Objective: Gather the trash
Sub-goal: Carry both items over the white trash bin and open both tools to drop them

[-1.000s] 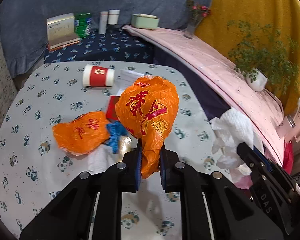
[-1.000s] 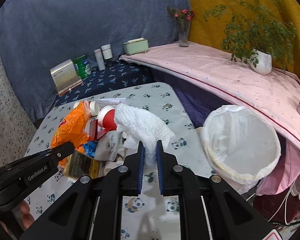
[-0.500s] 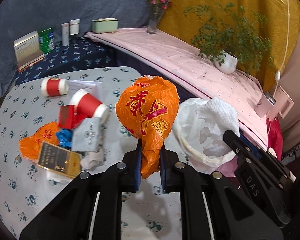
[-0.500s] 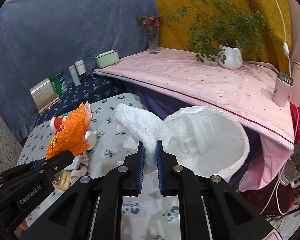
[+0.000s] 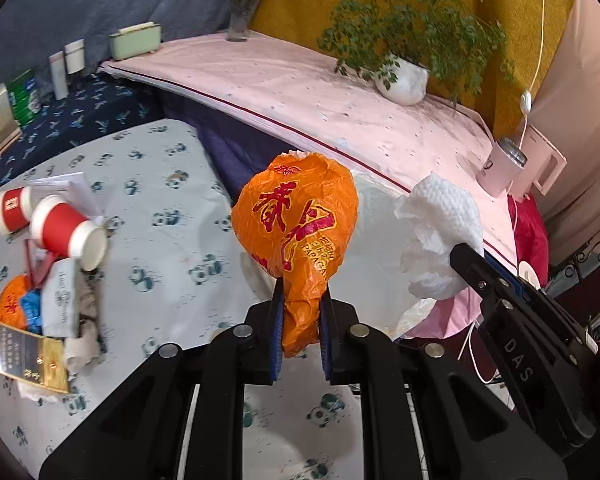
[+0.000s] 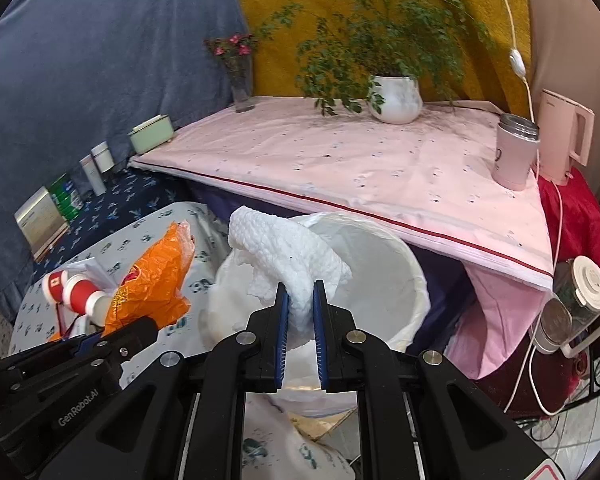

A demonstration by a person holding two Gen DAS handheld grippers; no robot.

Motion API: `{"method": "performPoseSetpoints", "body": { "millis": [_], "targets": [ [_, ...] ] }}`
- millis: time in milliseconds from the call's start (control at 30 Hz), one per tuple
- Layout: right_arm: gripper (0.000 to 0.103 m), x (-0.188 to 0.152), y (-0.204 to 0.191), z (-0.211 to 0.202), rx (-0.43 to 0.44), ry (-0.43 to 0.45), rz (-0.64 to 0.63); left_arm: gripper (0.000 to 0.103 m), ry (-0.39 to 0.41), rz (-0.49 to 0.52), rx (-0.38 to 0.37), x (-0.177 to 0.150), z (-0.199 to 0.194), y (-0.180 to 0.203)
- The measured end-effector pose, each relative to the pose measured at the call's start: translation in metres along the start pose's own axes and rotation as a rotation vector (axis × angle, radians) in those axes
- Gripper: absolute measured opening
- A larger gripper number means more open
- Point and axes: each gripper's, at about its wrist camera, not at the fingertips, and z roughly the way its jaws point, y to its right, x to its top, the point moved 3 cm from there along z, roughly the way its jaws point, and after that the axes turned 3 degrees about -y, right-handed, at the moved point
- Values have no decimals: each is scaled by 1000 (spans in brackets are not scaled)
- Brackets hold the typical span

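While loose trash heap (image 5: pixel 48 300) lies left on panda-print tablecloth (image 5: pixel 172 248), left gripper (image 5: pixel 300 332) pinches crumpled orange plastic bag (image 5: pixel 296 224), jaws nearly together. Right gripper (image 6: pixel 300 336) likewise pinches crumpled white paper towel (image 6: pixel 288 252), over rim of white-lined round bin (image 6: pixel 380 280). Bin beside table edge; pink-covered shelf (image 6: pixel 360 160) close behind.

The bin (image 6: pixel 380 264) stands off the tabletop's (image 5: pixel 172 216) right edge, below the front edge of the shelf (image 6: pixel 340 160). The plant pot (image 6: pixel 394 98) sits at the shelf's back, the vase (image 6: pixel 242 88) at its back left corner, the tumbler (image 6: pixel 514 152) near its right edge. Two cups (image 5: pixel 66 230) lie toward the tabletop's left edge, behind a litter pile (image 5: pixel 52 312).
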Motion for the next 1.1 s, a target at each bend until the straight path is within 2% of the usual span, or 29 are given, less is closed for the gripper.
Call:
{"method": "performPoseSetpoints", "body": {
  "millis": [267,300,333,400,500,567,667,900,1000,1100],
  "targets": [
    [11,3,31,23,-39,-29,36,19,-59,27,-61,7,43,26],
    [12,3,33,26,-40,-33,40,23,-57,26,-65,8,46,27],
    [12,3,34,29,-41,-36,44,34,-57,26,-54,9,50,27],
    [16,4,36,32,-42,-38,49,44,-56,22,-42,8,54,27],
    [19,7,36,34,-42,-27,51,48,-53,9,-32,9,56,25],
    [28,10,35,34,-44,-17,49,53,-51,1,-19,9,56,21],
    [35,12,32,32,-45,-1,47,53,-45,-10,-7,9,53,14],
    [38,13,22,22,-34,10,40,54,-38,-67,21,5,42,-11],
    [44,11,13,14,-23,15,30,66,-22,-103,46,1,32,-26],
    [47,7,-1,7,-4,17,14,66,-4,-134,72,-5,19,-43]
  ]
}}
